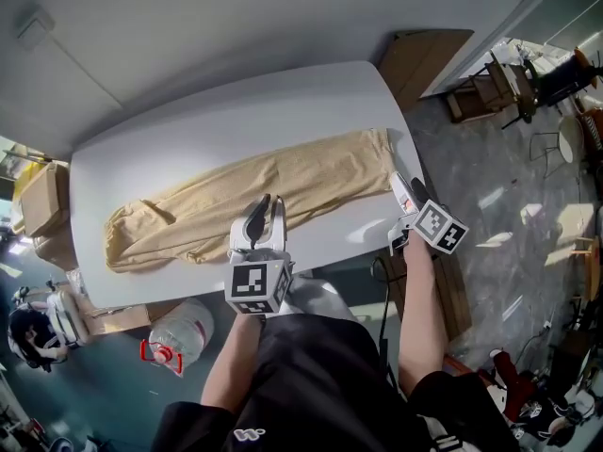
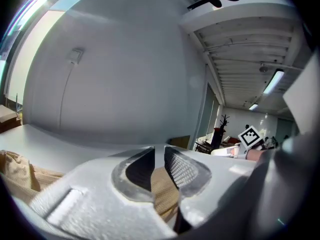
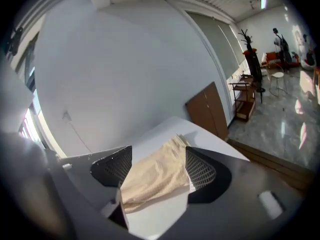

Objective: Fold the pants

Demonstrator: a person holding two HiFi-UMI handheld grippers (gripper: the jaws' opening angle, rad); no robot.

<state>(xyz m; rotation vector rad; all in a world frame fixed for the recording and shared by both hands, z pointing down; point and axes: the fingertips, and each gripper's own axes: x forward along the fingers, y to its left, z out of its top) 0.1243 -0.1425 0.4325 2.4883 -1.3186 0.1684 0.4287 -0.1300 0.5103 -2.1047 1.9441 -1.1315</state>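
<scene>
Tan pants (image 1: 283,182) lie stretched lengthwise on the white table (image 1: 188,121), with the bunched waist at the left and the leg ends at the right. My left gripper (image 1: 267,210) hovers at the pants' near edge around mid-length. Its jaws stand only a little apart, and in the left gripper view (image 2: 159,156) the cloth (image 2: 162,191) shows low in the gap behind them, not pinched. My right gripper (image 1: 403,188) is at the table's right end beside the leg ends. It is wide open (image 3: 157,164), with the leg end (image 3: 155,176) lying beyond and between the jaws, untouched.
Cardboard boxes (image 1: 38,196) stand off the table's left end. A large water bottle (image 1: 179,332) sits on the floor near the front edge. A brown wooden panel (image 1: 424,59) leans at the far right corner, and chairs and a rack (image 1: 499,83) stand further right.
</scene>
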